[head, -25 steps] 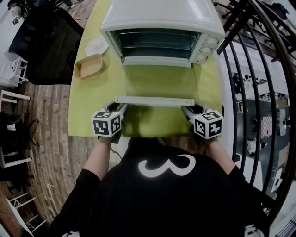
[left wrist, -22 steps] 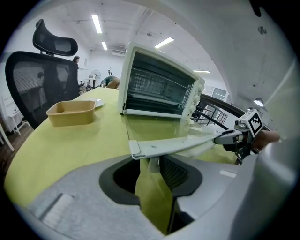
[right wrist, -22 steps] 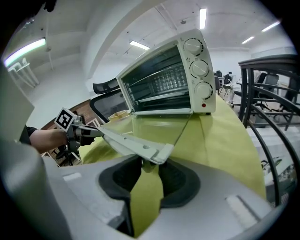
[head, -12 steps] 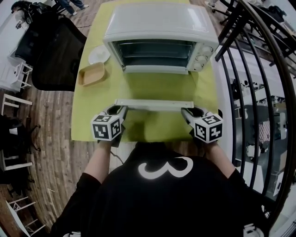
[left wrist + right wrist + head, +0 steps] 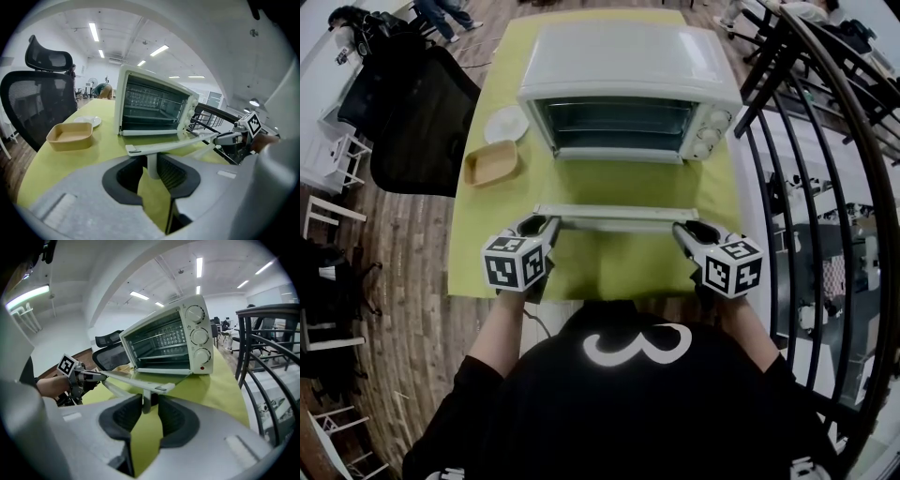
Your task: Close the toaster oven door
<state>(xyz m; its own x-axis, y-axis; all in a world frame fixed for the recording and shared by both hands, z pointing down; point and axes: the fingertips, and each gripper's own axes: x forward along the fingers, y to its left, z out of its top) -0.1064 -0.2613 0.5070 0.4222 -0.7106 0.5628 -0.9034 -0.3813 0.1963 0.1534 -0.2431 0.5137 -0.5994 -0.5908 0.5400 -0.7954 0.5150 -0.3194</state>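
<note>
The white toaster oven [image 5: 628, 66] stands at the back of the green tablecloth [image 5: 492, 234] with its glass door folded down toward me. The door's white handle bar [image 5: 614, 217] runs across the front. My left gripper [image 5: 546, 225] holds the handle's left end; its jaws are closing, with the handle's post [image 5: 151, 164] between the pads. My right gripper [image 5: 682, 230] is shut on the post at the right end [image 5: 146, 401]. From the left gripper view the oven [image 5: 154, 105] shows its open cavity, as it does from the right gripper view [image 5: 173, 341].
A tan dish [image 5: 492, 161] and a white plate [image 5: 506, 124] lie left of the oven. A black office chair [image 5: 412, 103] stands beyond the table's left edge. A black metal railing [image 5: 806, 141] runs close along the right side.
In the head view the handle bar and both grippers now sit nearer the oven's front than a second ago. The left jaws have narrowed onto the post.
</note>
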